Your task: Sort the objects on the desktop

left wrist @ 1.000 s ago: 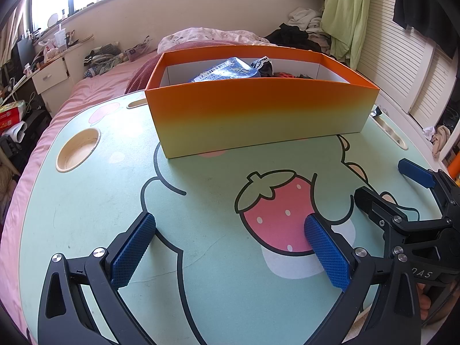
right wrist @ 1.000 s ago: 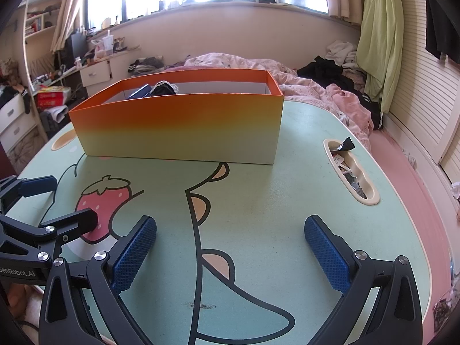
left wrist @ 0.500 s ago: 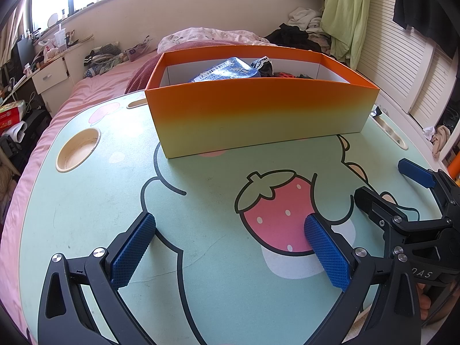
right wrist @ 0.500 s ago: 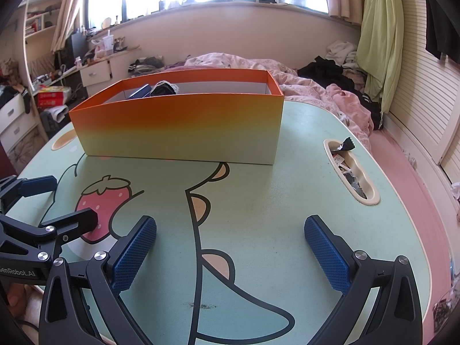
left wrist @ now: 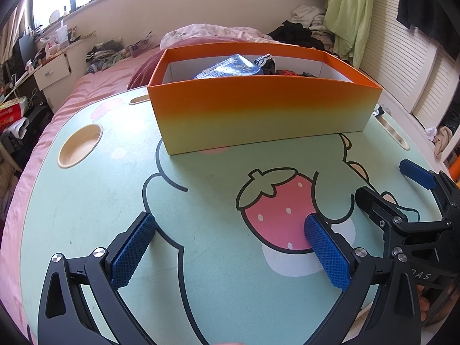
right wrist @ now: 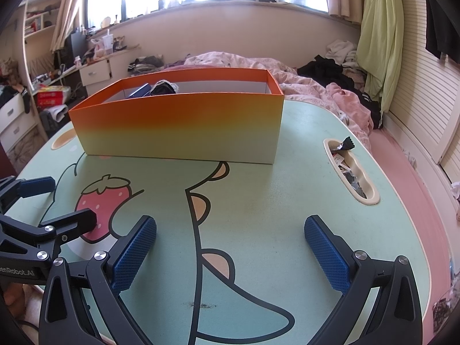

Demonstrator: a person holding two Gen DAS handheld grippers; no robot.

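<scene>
Both claws — left claw (left wrist: 230, 247) and right claw (right wrist: 230, 247) — are hovering spread apart, empty, over the tabletop (left wrist: 201, 258); the box (left wrist: 258, 115), upper centre, is holding a blue packet (left wrist: 230, 67).

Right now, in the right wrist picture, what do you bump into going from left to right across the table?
Left gripper → strawberry drawing → orange box → tray slot with wrappers.

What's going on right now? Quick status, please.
Left gripper open, empty. Right gripper open, empty. Orange box holds a blue packet and dark items. Tabletop before it bare; wrappers in side slot.
</scene>
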